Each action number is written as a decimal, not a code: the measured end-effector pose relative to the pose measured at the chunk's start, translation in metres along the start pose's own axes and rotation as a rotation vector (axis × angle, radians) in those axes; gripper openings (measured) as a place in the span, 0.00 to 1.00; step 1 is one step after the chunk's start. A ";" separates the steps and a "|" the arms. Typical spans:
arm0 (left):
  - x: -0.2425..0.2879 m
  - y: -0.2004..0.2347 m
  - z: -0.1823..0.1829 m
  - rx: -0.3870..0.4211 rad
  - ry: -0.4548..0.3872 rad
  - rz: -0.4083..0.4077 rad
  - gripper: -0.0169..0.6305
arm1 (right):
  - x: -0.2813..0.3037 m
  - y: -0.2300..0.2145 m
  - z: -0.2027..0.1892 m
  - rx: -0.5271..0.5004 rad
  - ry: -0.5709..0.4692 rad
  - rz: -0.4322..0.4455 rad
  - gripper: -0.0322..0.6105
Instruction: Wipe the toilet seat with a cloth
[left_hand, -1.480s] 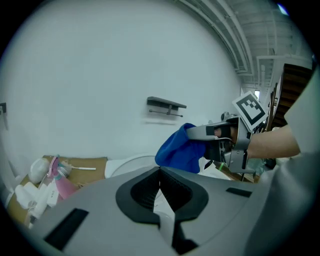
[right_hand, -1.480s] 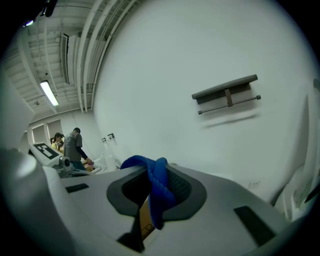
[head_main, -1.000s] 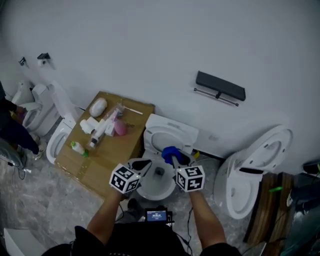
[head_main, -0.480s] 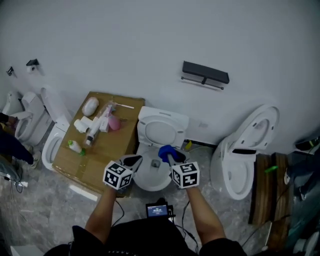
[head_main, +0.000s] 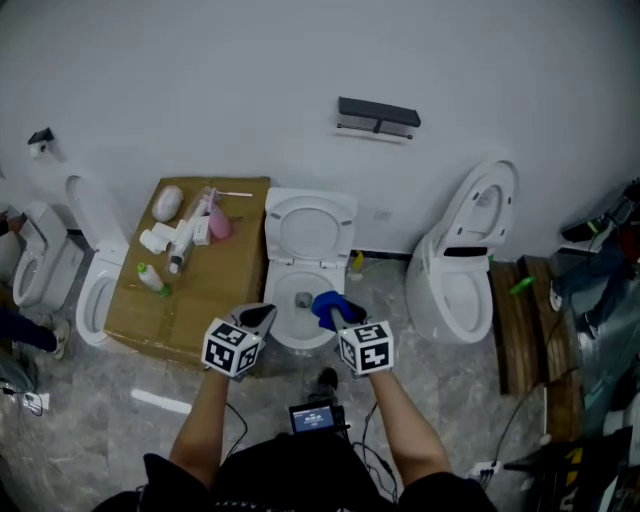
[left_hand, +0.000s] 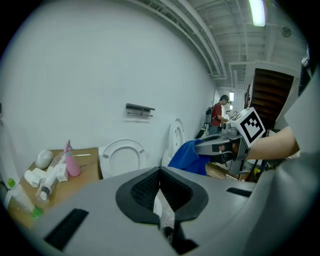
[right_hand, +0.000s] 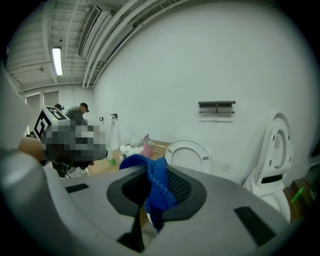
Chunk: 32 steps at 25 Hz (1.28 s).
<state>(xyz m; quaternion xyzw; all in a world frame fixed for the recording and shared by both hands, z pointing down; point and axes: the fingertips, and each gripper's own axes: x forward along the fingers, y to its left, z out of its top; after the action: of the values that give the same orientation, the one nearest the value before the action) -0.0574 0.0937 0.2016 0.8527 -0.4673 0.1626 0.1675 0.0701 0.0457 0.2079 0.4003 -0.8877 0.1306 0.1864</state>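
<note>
A white toilet stands against the wall, its seat (head_main: 308, 228) raised and its bowl (head_main: 296, 318) open below. My right gripper (head_main: 332, 312) is shut on a blue cloth (head_main: 327, 305) over the bowl's near right rim. In the right gripper view the cloth (right_hand: 156, 186) hangs bunched between the jaws, with the raised seat (right_hand: 189, 155) beyond. My left gripper (head_main: 262, 317) is shut and holds nothing, near the bowl's left rim. The left gripper view shows its jaws pressed together (left_hand: 160, 172), the cloth (left_hand: 189, 156) to the right and the seat (left_hand: 122, 156) ahead.
A cardboard box (head_main: 200, 295) left of the toilet carries bottles and a pink sprayer (head_main: 220, 226). Another toilet (head_main: 462, 262) with its lid up stands at the right, one more at the left (head_main: 92, 290). A dark shelf (head_main: 378, 116) hangs on the wall. Wooden planks (head_main: 522, 320) and cables lie at the right.
Both grippers have drawn back from over the bowl to its near rim, the cloth still in the right one. The whole view has pulled away from the wall.
</note>
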 end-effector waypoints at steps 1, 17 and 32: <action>-0.010 -0.006 -0.007 0.003 0.003 -0.005 0.05 | -0.009 0.010 -0.008 0.005 0.006 -0.007 0.15; -0.074 -0.063 -0.048 -0.020 0.014 -0.014 0.05 | -0.093 0.068 -0.052 0.006 0.033 -0.033 0.14; -0.057 -0.102 -0.039 -0.053 0.004 0.040 0.05 | -0.123 0.041 -0.062 -0.015 0.023 0.022 0.14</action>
<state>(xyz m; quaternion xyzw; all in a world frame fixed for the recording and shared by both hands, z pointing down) -0.0048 0.2052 0.1983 0.8382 -0.4881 0.1550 0.1876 0.1277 0.1776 0.2067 0.3874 -0.8908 0.1308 0.1982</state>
